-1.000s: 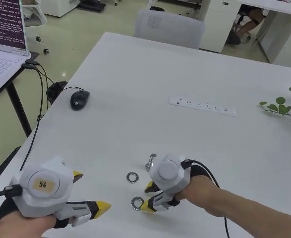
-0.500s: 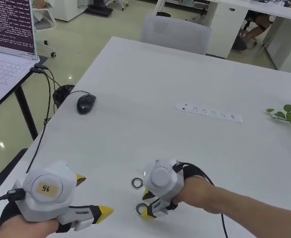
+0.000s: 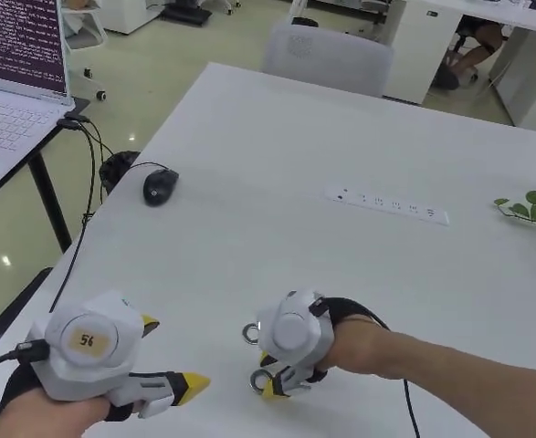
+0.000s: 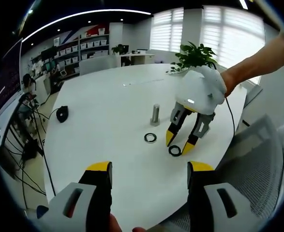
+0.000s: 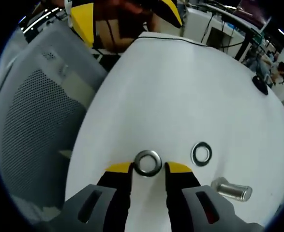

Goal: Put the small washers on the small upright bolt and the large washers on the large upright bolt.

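An upright metal bolt [image 4: 155, 114] stands on the white table [image 3: 277, 219], and two steel washers lie near it. One washer [image 5: 147, 162] [image 4: 174, 150] [image 3: 259, 380] lies flat between the yellow tips of my right gripper [image 5: 149, 168] [image 4: 179, 142] [image 3: 267, 374], which stands open with its tips close on either side. The other washer [image 5: 201, 153] [image 4: 150, 137] [image 3: 250, 334] lies loose between the first one and the bolt [image 5: 231, 190]. My left gripper [image 4: 150, 169] [image 3: 170, 356] is held open near the table's front left edge, with nothing between its jaws.
A black mouse [image 3: 160, 186] with its cable lies at the left of the table. A white power strip [image 3: 386, 204] lies further back, and a small plant [image 3: 530, 206] at the right edge. A laptop [image 3: 12, 100] sits on a stand to the left, and a grey chair [image 3: 327, 57] beyond the table.
My right gripper has shifted a little left and lower over the near washer, and it now hides the bolt in the head view. The washers and my left gripper have stayed put.
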Tool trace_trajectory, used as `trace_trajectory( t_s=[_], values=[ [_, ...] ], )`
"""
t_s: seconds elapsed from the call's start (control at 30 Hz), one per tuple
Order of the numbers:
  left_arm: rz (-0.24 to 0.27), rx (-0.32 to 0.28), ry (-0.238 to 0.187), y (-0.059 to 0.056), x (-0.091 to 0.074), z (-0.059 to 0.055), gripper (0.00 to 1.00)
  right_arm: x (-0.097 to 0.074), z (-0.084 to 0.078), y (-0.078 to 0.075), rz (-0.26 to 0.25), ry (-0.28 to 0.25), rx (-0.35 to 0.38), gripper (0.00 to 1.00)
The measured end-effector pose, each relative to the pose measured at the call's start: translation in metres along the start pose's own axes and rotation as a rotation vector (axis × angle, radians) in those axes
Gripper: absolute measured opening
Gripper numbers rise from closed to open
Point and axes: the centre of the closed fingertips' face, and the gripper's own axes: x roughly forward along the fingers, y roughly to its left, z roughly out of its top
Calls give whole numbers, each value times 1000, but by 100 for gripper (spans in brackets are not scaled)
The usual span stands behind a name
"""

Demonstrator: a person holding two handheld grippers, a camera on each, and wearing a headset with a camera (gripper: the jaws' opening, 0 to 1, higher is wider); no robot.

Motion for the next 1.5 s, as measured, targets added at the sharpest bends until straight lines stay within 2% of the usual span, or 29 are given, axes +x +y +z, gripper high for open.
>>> trace_trajectory(
  t_s=[0.33, 0.6, 0.8, 1.07, 1.23, 1.37, 1.5],
  values=[
    [-1, 4, 4, 0, 1, 1, 62, 0, 1, 3, 13, 4, -50, 25],
    [1, 7, 1, -1, 1, 3, 62, -1, 0, 3, 9, 1, -26, 24],
    [8, 2, 1, 2, 0, 2, 62, -5, -5, 3, -4, -8, 20, 24],
    [4, 3, 3, 1, 1, 2, 62, -18, -19, -2, -22, -24, 107, 23],
    [-1, 6, 2, -1, 3, 4, 62, -31, -29, -9, -51, -28, 135, 23],
    [-4, 10, 2, -1, 5, 5, 62, -44, -39, -18, -75, -26, 153, 24],
    [-9, 13, 3, -3, 7, 6, 62, -61, -40, -32, -108, -45, 178, 24]
  ],
)
